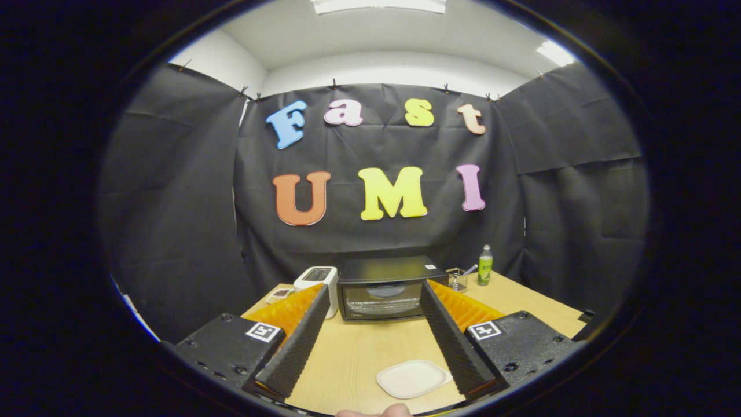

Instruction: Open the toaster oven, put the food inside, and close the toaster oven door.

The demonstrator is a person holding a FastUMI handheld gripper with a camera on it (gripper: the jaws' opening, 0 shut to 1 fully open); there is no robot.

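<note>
Here your gripper (373, 292) hangs above the near end of the table (359, 353) with its fingers (301, 336) spread wide and nothing between them but bare tabletop; they grasp nothing and touch nothing. The oven (385, 288) sits straight ahead, beyond the fingertips and well apart from them, framed in the gap between the two; its door (382, 301) is closed, the glass front facing you, and a rack shows dimly behind it. You have a plate (412, 379) lying flat on the table very near you, between the fingers and closer to the right one, its right edge running just under that finger; whether any food lies on it you cannot tell, since its top looks plain and pale. Just left of the oven stands a white appliance (318, 286), partly hidden behind the left fingertip; a small dish (280, 294) lies to the left of that, near the table's far left corner. To the far right of the oven a glass (457, 280) holds a utensil; a green bottle (485, 265) stands upright just right of it.
</note>
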